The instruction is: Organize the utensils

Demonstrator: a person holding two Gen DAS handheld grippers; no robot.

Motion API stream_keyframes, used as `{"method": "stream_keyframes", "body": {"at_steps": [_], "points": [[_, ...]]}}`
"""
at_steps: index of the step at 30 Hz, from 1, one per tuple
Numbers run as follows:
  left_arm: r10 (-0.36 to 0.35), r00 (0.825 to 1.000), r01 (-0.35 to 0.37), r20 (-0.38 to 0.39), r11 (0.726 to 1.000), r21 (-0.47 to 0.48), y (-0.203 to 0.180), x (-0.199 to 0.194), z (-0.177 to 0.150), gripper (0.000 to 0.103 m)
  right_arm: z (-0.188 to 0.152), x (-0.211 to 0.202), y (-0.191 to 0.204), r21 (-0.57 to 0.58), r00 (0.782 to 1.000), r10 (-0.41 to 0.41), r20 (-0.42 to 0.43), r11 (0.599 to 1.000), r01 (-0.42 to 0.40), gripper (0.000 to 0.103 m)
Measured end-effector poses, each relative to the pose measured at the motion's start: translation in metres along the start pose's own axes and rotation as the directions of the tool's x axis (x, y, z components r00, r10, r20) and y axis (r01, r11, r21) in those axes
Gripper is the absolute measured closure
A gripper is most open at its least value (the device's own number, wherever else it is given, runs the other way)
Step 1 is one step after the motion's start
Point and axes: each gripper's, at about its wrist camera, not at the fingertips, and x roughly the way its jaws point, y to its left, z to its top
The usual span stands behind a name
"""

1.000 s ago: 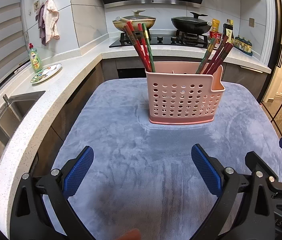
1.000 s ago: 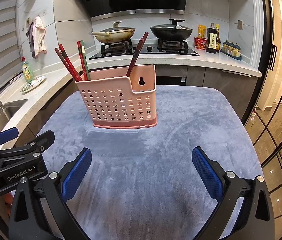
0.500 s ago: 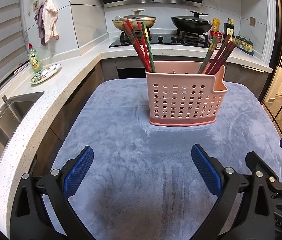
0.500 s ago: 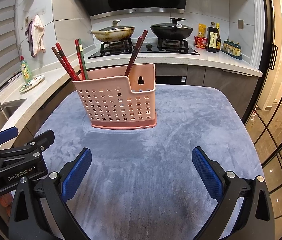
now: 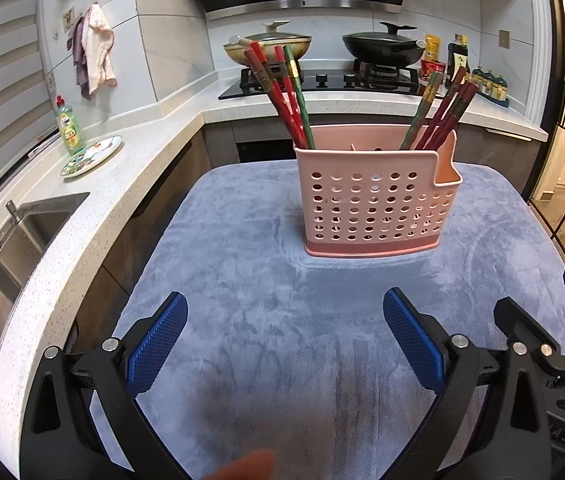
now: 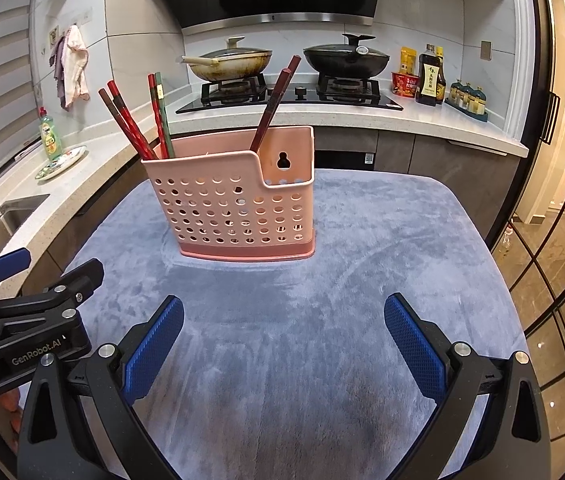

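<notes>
A pink perforated utensil holder (image 5: 374, 200) stands upright on a grey-blue mat (image 5: 266, 304); it also shows in the right wrist view (image 6: 234, 204). Red and green chopsticks (image 5: 282, 92) lean out of its left end, and darker red and green ones (image 5: 442, 112) out of its right end. My left gripper (image 5: 284, 340) is open and empty, low over the mat in front of the holder. My right gripper (image 6: 282, 344) is open and empty, beside it to the right.
A white counter (image 5: 130, 168) runs along the left with a sink (image 5: 6, 248), a painted plate (image 5: 90, 156) and a green soap bottle (image 5: 68, 126). A hob with two pans (image 5: 382, 46) stands behind. The mat's right edge drops toward a glass door (image 6: 554, 240).
Both views have drifted slightly, and the holder sits a little further right in the left wrist view. Both grippers stay open and empty.
</notes>
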Motion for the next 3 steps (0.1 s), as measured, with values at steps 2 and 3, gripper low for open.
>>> {"method": "stream_keyframes", "body": {"at_steps": [2,3], "points": [[0.002,1.0,-0.002,0.002,1.0,0.005,0.0002,0.0006,-0.0001,0.009,0.0007,0.0018,0.0001,-0.003,1.0,-0.003,-0.003,1.0,0.003,0.006],[0.005,1.0,-0.005,-0.001,1.0,0.005,0.0012,0.0015,-0.0001,0.009,0.0008,0.0022,0.0002,-0.003,1.0,-0.004,-0.004,1.0,0.004,0.006]]}}
